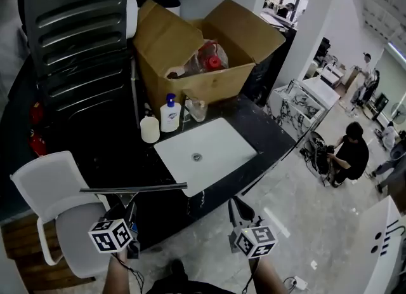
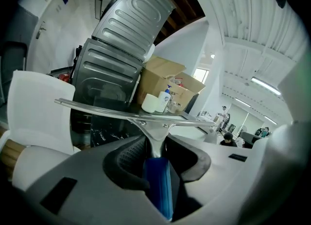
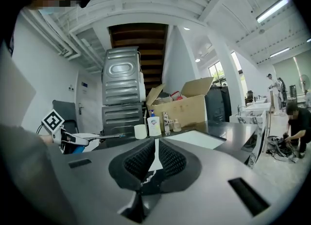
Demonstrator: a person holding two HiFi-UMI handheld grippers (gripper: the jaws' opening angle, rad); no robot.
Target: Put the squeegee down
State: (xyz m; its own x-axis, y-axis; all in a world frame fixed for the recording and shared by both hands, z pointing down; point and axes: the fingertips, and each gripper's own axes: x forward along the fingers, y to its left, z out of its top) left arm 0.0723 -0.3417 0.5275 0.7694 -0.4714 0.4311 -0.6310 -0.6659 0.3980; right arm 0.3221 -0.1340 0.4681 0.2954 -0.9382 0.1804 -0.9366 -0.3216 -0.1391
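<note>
Jaws on the left gripper [image 2: 155, 147] are clamped on the blue handle of the squeegee [image 2: 146, 118], roughly half-open with the handle filling the gap and both pads pressed against it. Squeegee sits upright in that grip, with the metal neck rising from the handle and the long blade lying crosswise, nearly level, tilted slightly down toward the right of the left gripper view. From the head view I see the blade held in the air at the near edge of the black marbled counter [image 1: 120, 159], its left end over the white chair [image 1: 51, 185] and its right end near the front corner of the white sink [image 1: 216, 143]. It rests on nothing. Right gripper [image 3: 155, 157] has its ribbed pads drawn all but together, only a sliver of light between them, and nothing held. It hangs off the counter's front, right of the squeegee and well apart from it. Behind the sink stand a pump bottle [image 1: 169, 113], a squat white container [image 1: 150, 129] just left of it, and an open cardboard box [image 1: 190, 86]. A person [image 1: 350, 156] crouches on the floor, far right.
</note>
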